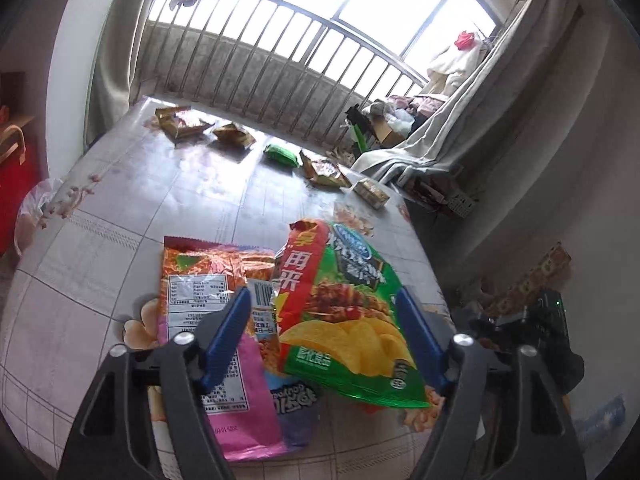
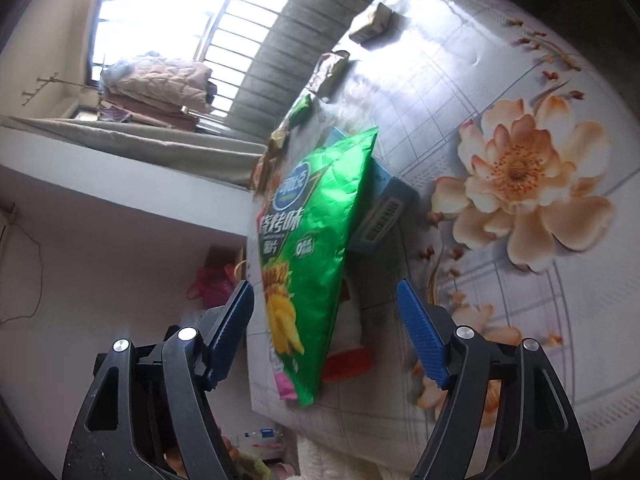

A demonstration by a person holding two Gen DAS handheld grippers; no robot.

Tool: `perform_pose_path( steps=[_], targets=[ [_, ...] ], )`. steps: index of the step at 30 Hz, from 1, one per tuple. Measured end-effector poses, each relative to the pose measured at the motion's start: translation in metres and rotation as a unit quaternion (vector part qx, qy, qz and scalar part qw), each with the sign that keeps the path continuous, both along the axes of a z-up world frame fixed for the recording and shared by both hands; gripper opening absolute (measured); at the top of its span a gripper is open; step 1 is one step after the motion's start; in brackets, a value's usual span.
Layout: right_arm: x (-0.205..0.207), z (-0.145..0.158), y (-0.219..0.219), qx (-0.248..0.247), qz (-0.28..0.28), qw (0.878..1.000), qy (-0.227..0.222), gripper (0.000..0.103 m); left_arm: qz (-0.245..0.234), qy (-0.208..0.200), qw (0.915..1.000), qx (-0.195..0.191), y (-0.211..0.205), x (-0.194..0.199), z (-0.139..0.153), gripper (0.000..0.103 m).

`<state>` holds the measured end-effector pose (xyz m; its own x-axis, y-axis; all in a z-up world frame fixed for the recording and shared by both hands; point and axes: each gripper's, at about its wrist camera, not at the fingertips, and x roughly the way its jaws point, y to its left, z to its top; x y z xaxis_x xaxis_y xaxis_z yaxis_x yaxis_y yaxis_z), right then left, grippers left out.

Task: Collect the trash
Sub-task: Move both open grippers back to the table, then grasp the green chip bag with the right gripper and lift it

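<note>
Under a bright barred window [image 1: 320, 12], a glossy floral tablecloth [image 1: 120, 216] carries crinkled foil wrappers: an orange-pink bag [image 1: 208, 280], then a green chip bag [image 1: 360, 304] lying loose between the left gripper [image 1: 324, 300]'s spread jaws. The right gripper [image 2: 326, 294]'s jaws also gape, untouching.

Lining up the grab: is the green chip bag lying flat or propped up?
Propped: the green chip bag rests tilted across the pink wrapper underneath.
</note>
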<state>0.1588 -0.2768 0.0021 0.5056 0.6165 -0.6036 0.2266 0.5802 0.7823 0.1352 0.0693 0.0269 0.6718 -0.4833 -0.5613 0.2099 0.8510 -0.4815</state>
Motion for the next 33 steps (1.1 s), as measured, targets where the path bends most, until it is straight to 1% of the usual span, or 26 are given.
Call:
perform_pose_path(
  steps=[2, 3, 5, 6, 7, 8, 11, 13, 16, 18, 21, 22, 23, 24, 27, 33],
  targets=[
    [0.010, -0.007, 0.003, 0.002, -0.005, 1.000, 0.013, 0.066, -0.005, 0.009, 0.9999, -0.002, -0.003, 0.010, -0.007, 0.059],
    [0.014, -0.009, 0.003, 0.001, -0.006, 1.000, 0.018, 0.063, -0.008, 0.013, 0.9999, 0.000, -0.005, 0.015, -0.011, 0.057],
    [0.018, -0.011, 0.004, 0.008, -0.001, 1.000, 0.024, 0.057, -0.011, 0.024, 0.9997, 0.003, -0.010, 0.023, -0.019, 0.048],
    [0.018, -0.010, 0.006, 0.013, 0.003, 1.000, 0.024, 0.055, -0.014, 0.027, 0.9995, 0.003, -0.012, 0.026, -0.021, 0.047],
    [0.017, -0.009, 0.007, 0.014, 0.007, 1.000, 0.022, 0.051, -0.020, 0.032, 0.9993, 0.004, -0.016, 0.029, -0.024, 0.043],
    [0.017, -0.008, 0.009, 0.016, 0.011, 1.000, 0.020, 0.049, -0.024, 0.037, 0.9990, 0.006, -0.018, 0.031, -0.027, 0.039],
    [0.018, -0.006, 0.015, 0.031, 0.026, 0.999, 0.012, 0.041, -0.037, 0.054, 0.9978, 0.009, -0.025, 0.038, -0.036, 0.031],
    [0.016, -0.005, 0.016, 0.035, 0.030, 0.999, 0.009, 0.031, -0.042, 0.067, 0.9968, 0.009, -0.028, 0.041, -0.043, 0.027],
    [0.012, -0.001, 0.018, 0.047, 0.033, 0.998, -0.005, 0.021, -0.047, 0.083, 0.9955, 0.008, -0.030, 0.044, -0.051, 0.026],
    [0.009, 0.004, 0.019, 0.055, 0.038, 0.997, -0.026, 0.020, -0.048, 0.086, 0.9950, 0.010, -0.030, 0.043, -0.053, 0.025],
    [0.005, 0.006, 0.021, 0.061, 0.046, 0.996, -0.036, 0.020, -0.048, 0.085, 0.9952, 0.013, -0.029, 0.041, -0.052, 0.024],
    [0.005, 0.005, 0.022, 0.068, 0.048, 0.996, -0.035, 0.018, -0.047, 0.085, 0.9952, 0.014, -0.029, 0.041, -0.052, 0.024],
    [0.006, 0.005, 0.024, 0.077, 0.052, 0.995, -0.035, 0.016, -0.046, 0.084, 0.9953, 0.014, -0.028, 0.041, -0.052, 0.024],
    [0.007, 0.004, 0.025, 0.083, 0.054, 0.994, -0.037, 0.009, -0.044, 0.083, 0.9955, 0.014, -0.028, 0.041, -0.051, 0.024],
    [0.006, 0.007, 0.025, 0.122, 0.055, 0.990, -0.055, 0.002, -0.039, 0.070, 0.9967, 0.010, -0.023, 0.036, -0.045, 0.024],
    [0.001, 0.029, 0.014, 0.165, 0.049, 0.978, -0.116, 0.001, -0.019, 0.024, 0.9993, -0.024, -0.002, 0.023, -0.022, 0.024]
  ],
)
